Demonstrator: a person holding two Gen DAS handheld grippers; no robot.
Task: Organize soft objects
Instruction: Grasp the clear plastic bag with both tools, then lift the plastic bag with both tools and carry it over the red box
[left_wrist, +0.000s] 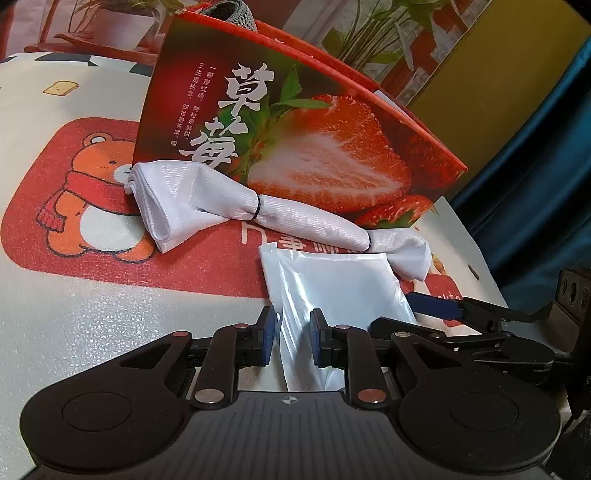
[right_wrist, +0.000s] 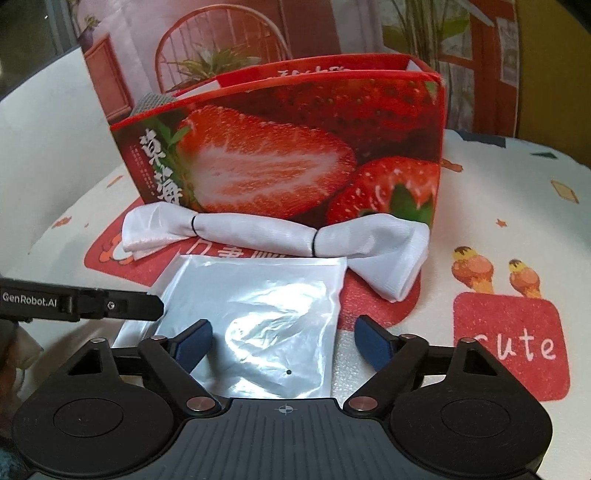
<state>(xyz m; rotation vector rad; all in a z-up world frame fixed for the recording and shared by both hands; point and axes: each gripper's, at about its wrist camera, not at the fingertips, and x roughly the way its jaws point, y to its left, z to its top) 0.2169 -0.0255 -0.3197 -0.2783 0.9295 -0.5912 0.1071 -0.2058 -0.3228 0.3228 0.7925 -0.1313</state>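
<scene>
A white cloth roll (left_wrist: 236, 210) tied with two black bands lies against the front of a red strawberry box (left_wrist: 295, 140); it also shows in the right wrist view (right_wrist: 258, 232), with the box (right_wrist: 295, 155) behind it. A clear plastic bag (left_wrist: 332, 288) lies flat in front of the cloth. My left gripper (left_wrist: 293, 336) stands narrowly open with the bag's near edge between its fingers. My right gripper (right_wrist: 284, 339) is wide open over the bag (right_wrist: 258, 325). A grey knitted item (left_wrist: 229, 11) sticks out of the box top.
The surface is a cartoon-print mat with a red bear patch (left_wrist: 85, 192) and a red "cute" patch (right_wrist: 513, 347). The right gripper's finger (left_wrist: 443, 306) shows at the left view's right. Dark blue fabric (left_wrist: 546, 155) hangs at right.
</scene>
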